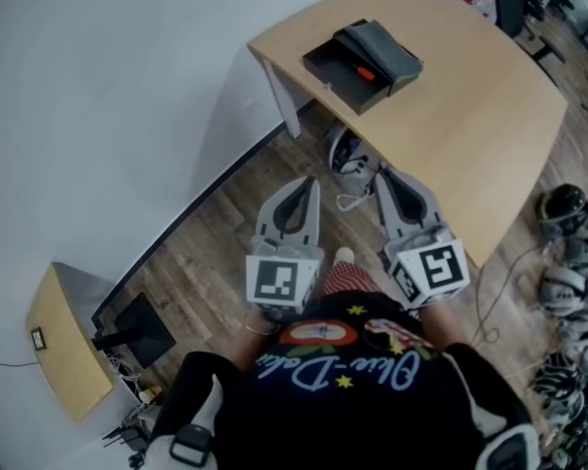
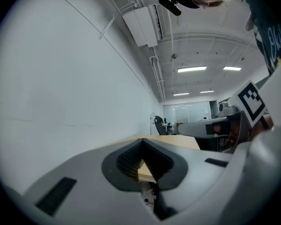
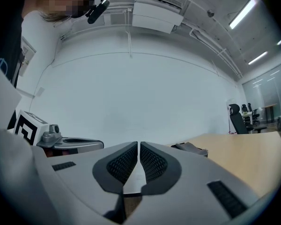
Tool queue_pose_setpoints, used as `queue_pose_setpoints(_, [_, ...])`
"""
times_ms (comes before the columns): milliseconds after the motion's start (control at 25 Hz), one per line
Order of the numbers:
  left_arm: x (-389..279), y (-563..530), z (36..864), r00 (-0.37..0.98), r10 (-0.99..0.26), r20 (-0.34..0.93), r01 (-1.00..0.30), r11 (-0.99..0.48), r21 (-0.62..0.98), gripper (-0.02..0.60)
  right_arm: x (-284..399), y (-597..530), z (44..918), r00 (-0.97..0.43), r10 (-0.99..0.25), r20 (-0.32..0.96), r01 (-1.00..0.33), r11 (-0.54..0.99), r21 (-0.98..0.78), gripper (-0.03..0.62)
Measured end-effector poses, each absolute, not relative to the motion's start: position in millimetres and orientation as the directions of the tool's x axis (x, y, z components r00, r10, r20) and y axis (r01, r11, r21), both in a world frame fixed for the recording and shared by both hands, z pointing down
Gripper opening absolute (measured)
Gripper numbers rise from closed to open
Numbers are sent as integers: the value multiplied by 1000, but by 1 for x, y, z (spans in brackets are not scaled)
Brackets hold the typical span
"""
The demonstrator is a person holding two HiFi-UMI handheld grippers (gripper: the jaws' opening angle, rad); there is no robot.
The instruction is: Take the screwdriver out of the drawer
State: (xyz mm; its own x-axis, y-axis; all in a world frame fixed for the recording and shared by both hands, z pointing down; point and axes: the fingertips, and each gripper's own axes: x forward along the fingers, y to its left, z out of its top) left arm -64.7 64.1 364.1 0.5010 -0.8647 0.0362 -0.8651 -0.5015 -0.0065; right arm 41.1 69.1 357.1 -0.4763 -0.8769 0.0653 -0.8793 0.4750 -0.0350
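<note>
A dark drawer box (image 1: 377, 52) sits near the far corner of the light wooden table (image 1: 470, 116). Its drawer (image 1: 343, 71) is pulled out, and an orange-handled screwdriver (image 1: 364, 71) lies inside. Both grippers are held level in front of me, well short of the table's near edge and apart from the box. My left gripper (image 1: 311, 186) (image 2: 141, 143) is shut with nothing in it. My right gripper (image 1: 384, 176) (image 3: 138, 146) is also shut and empty. In the right gripper view the box (image 3: 192, 148) shows low on the tabletop (image 3: 239, 149) beyond the jaws.
A white wall runs along the left. A bag (image 1: 351, 155) lies on the wooden floor under the table edge. Several helmets (image 1: 568, 213) and cables lie at the right. A small wooden side table (image 1: 64, 346) and a black stand (image 1: 137, 326) are at the lower left.
</note>
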Motion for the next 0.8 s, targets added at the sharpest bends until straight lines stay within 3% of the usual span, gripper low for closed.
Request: queue_pose_setpoints(800, [8, -49, 357, 594, -803, 52, -804, -595, -6, 0, 104, -24, 362, -393, -915, 89, -919, 389, -57, 0])
